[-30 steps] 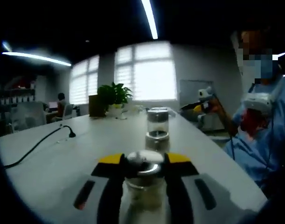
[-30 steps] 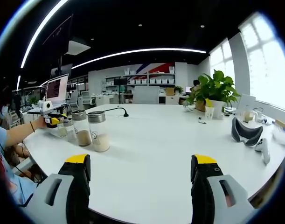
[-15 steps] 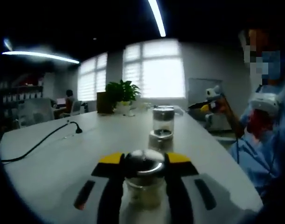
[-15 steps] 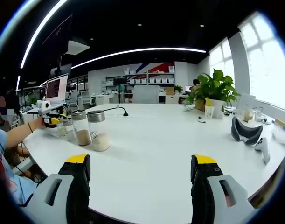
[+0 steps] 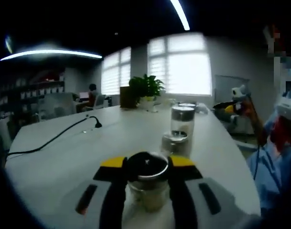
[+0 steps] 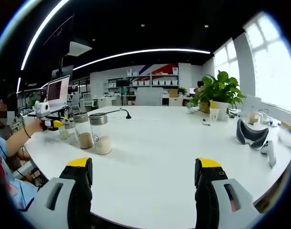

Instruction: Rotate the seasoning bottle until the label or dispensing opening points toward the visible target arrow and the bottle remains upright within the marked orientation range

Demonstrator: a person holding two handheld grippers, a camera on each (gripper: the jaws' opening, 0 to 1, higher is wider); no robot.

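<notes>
The left gripper (image 5: 146, 183) clamps a small glass bottle (image 5: 147, 183) upright near the table (image 5: 64, 162) edge, with two more jars (image 5: 179, 131) just beyond. The right gripper (image 6: 144, 191) hangs wide open, holding nothing, above the table's near edge.

2 jars (image 6: 93, 132) left, open tabletop (image 6: 159, 143) right.

Right gripper (image 6: 145, 191) — grey bodies, black jaws, yellow tips. Left gripper (image 5: 145, 183) — black, yellow-tipped. Person's sleeve (image 5: 274, 167) — light blue.
</notes>
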